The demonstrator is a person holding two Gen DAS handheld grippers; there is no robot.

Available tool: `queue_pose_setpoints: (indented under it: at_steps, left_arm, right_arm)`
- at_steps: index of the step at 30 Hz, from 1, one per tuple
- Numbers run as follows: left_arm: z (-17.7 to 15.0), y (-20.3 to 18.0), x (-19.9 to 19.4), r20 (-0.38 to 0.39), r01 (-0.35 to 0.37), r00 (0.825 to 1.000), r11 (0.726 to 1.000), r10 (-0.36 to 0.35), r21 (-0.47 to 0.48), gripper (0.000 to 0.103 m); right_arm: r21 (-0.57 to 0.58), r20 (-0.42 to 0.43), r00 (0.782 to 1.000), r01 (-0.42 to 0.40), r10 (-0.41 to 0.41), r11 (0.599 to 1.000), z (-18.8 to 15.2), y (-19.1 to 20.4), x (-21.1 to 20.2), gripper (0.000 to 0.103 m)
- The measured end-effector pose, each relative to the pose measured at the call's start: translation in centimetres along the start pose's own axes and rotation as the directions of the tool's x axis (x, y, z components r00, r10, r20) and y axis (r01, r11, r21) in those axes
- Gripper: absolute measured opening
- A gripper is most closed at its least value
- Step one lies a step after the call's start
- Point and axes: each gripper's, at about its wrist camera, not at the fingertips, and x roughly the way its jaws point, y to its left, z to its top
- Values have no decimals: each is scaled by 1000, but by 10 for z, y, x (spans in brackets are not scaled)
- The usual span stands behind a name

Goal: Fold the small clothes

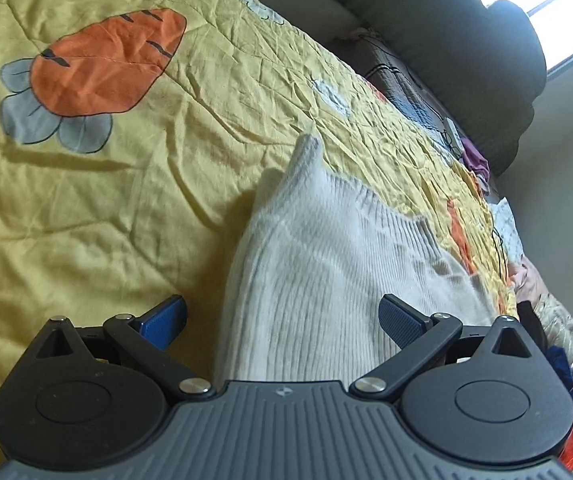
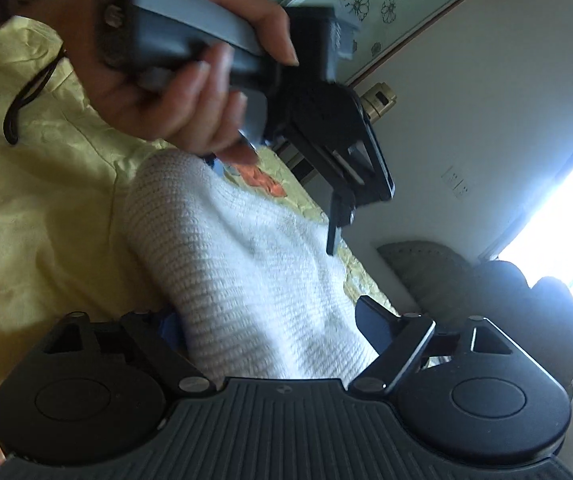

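Observation:
A white ribbed knit garment (image 1: 318, 264) lies bunched on the yellow bedspread (image 1: 86, 208). My left gripper (image 1: 282, 316) hovers over its near end, open wide: its right blue pad (image 1: 400, 320) is above the knit and its left pad (image 1: 164, 322) above bare bedspread. In the right wrist view the same garment (image 2: 246, 272) fills the gap of my right gripper (image 2: 270, 324). Those jaws stand apart, and the left pad is mostly hidden behind the cloth. A hand (image 2: 174, 80) holds the left gripper's handle above the garment's far end.
The bedspread carries a large orange carrot print (image 1: 102, 68). Dark cushions (image 1: 466, 52) are stacked at the head of the bed under a bright window (image 1: 558, 8). Loose clothes and bags (image 1: 546, 308) crowd the bed's right edge. A black cord (image 2: 26, 96) dangles from the hand.

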Motion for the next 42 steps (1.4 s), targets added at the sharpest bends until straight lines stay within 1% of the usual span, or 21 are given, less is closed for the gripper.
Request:
queue_pose_setpoints:
  at_steps: [3, 5, 6, 8, 9, 10, 11, 12, 14, 15, 16, 18, 20, 24, 27, 29, 32, 35, 38, 42]
  left_arm:
    - [13, -6, 12, -4, 5, 1000, 1000, -5, -3, 103]
    - [19, -12, 22, -16, 1, 1000, 1000, -1, 3, 102]
    - [22, -14, 26, -19, -3, 1000, 1000, 3, 2, 102]
    - [29, -18, 34, -15, -13, 1000, 1000, 13, -14, 102]
    - [32, -20, 37, -10, -16, 1000, 1000, 16, -22, 102]
    - [34, -21, 41, -5, -21, 1000, 999, 21, -26, 101]
    - [36, -24, 43, 1, -28, 1000, 999, 28, -20, 95]
    - [37, -27, 45, 5, -51, 999, 999, 51, 2, 87]
    - [38, -36, 49, 20, -136, 991, 989, 135, 52, 55]
    - [38, -38, 50, 26, -169, 986, 984, 168, 62, 47]
    - [39, -37, 50, 21, -182, 983, 982, 181, 55, 35]
    - [40, -36, 51, 19, -178, 984, 983, 178, 31, 28]
    - [36, -41, 48, 35, -194, 981, 980, 193, 43, 22]
    - [31, -67, 34, 81, -243, 968, 965, 236, 93, 20]
    - [31, -87, 20, 108, -254, 964, 961, 242, 110, 20]
    - [30, -100, 13, 128, -264, 960, 957, 248, 121, 20]
    - [27, -120, 4, 151, -280, 954, 950, 259, 135, 20]
    - [24, -141, -2, 160, -302, 947, 942, 278, 145, 19]
    - [23, -160, -6, 158, -308, 945, 943, 287, 129, 19]
    - [22, -180, -8, 152, -293, 948, 953, 278, 83, 19]
  right_arm:
    - [1, 13, 1000, 11, -11, 1000, 1, 3, 4, 79]
    - [11, 28, 1000, 1, -1, 1000, -1, 3, 5, 70]
    - [14, 35, 999, -9, 8, 1000, -2, 4, 5, 67]
    - [-7, 49, 999, -15, 15, 1000, -3, 6, 3, 57]
    - [-24, 57, 998, -19, 20, 1000, -4, 8, 2, 53]
    - [-44, 64, 998, -25, 28, 999, -5, 11, 2, 46]
    - [-60, 70, 997, -27, 31, 998, -6, 13, 0, 39]
    - [-78, 76, 997, -28, 34, 997, -7, 16, -1, 36]
    - [-102, 82, 996, -30, 38, 994, -8, 19, -3, 31]
    - [-107, 84, 996, -34, 43, 994, -8, 20, -3, 27]
    - [-110, 85, 995, -39, 48, 993, -8, 21, -5, 27]
    - [-114, 86, 995, -46, 56, 992, -8, 21, -6, 26]
    - [-115, 92, 994, -50, 61, 992, -9, 21, -7, 26]
    - [-97, 106, 991, -73, 83, 993, -10, 17, -8, 25]
    - [-60, 130, 987, -87, 94, 994, -12, 7, -13, 23]
    - [-37, 154, 984, -79, 84, 996, -15, -4, -20, 22]
    - [61, 183, 979, -99, 87, 993, -17, -27, -31, 22]
    - [157, 195, 976, -132, 100, 979, -24, -49, -41, 21]
    - [232, 206, 973, -151, 104, 961, -32, -67, -46, 21]
    - [360, 224, 966, -205, 129, 910, -47, -98, -53, 21]
